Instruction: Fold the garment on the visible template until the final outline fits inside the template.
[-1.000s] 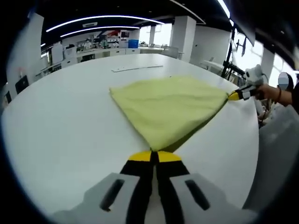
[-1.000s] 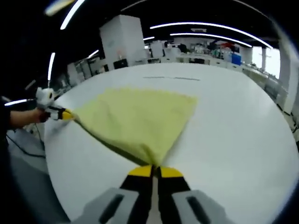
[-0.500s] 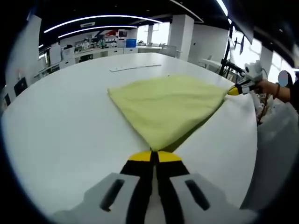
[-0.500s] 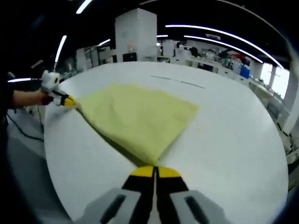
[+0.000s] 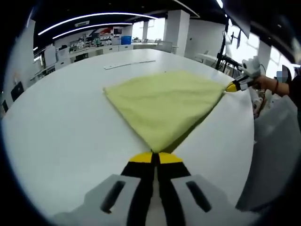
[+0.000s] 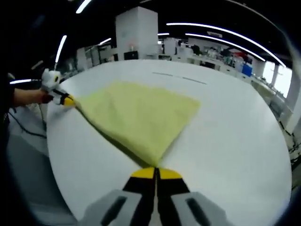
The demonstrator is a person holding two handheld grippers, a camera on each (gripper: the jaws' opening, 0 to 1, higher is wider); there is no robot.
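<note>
On the wide white round desk (image 5: 56, 136), one yellow-green soft cloth garment (image 5: 162, 101) lay spread flat, well apart from the desk edge on the far side. At the left, the left gripper (image 5: 155, 158), with yellow-tipped black jaws pressed together on one near corner of the garment, held that corner just above the desk surface. At the right, the right gripper (image 6: 156, 173) had its jaws closed in the same manner, pinching the neighbouring corner. Each gripper also appeared in the other's view at the far end of the shared edge. This two-corner hold was judged to keep the edge between the corners taut, so that the edge could be carried over as a straight fold line.

Count: one garment, two grippers, one desk. Two thin pale strips (image 6: 178, 78) lay on the desk beyond the garment; whether they marked the template could not be determined.
</note>
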